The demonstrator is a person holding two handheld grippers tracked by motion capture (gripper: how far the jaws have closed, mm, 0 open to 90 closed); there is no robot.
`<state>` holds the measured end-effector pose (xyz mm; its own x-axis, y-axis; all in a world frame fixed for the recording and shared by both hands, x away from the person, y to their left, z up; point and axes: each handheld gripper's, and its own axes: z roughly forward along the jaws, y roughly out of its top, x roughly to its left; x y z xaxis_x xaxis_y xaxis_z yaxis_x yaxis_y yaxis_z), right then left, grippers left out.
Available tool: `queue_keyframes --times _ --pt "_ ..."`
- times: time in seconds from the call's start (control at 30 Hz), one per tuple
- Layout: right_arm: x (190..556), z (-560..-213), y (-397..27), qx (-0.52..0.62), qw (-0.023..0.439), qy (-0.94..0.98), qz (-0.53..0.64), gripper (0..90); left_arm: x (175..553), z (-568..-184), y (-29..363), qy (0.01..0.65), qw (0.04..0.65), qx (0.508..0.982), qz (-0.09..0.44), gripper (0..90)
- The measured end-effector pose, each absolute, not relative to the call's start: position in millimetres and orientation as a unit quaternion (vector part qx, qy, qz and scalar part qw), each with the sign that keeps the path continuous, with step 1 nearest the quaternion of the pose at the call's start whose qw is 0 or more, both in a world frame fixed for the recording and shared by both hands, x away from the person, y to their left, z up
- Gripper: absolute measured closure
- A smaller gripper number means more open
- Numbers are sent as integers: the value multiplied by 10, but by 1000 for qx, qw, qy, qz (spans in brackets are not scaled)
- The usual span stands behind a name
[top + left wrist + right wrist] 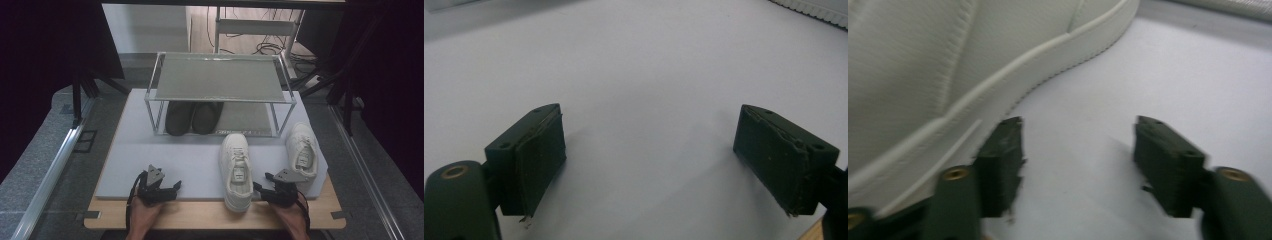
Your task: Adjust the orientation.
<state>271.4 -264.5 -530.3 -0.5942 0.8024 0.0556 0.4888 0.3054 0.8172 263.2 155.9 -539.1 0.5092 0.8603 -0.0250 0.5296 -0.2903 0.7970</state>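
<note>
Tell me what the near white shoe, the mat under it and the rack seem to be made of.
White shoe: probably smooth leather or a synthetic, matte, with stitched panels and a rubbery ridged sole edge. Mat: pale grey, even and matte, perhaps foam or felt. Rack: thin shiny bars, likely metal, with fine grey mesh-like shelves.

So there's a white low-top lace-up sneaker [236,170] sitting upright on its sole on the pale grey mat, toe pointing away toward the rack, heel hanging right at the mat's front edge. Its matching white sneaker [302,150] sits apart to the right, same direction, a bit further back by the mat's right edge.
</note>
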Motion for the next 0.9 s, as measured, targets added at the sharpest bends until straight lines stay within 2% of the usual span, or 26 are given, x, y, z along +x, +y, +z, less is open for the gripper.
queue_keyframes --times 0.13,0.2,0.53,0.7,0.9 --pt "2700 -5246 -2642 415 164 788 424 518 2633 -5392 1558 448 392 775 211 130" --pt "2690 -5191 -2641 417 152 790 424 602 2633 -5392 1558 448 392 775 211 130" --pt "2608 -4702 -2662 370 118 806 447 886 2634 -5391 1554 450 391 775 212 130" --pt "2568 -4461 -2543 339 112 812 462 900 2634 -5391 1552 450 391 774 212 130" --pt "2606 -4413 -2292 309 98 829 456 900 2637 -5393 1547 451 392 773 213 130"
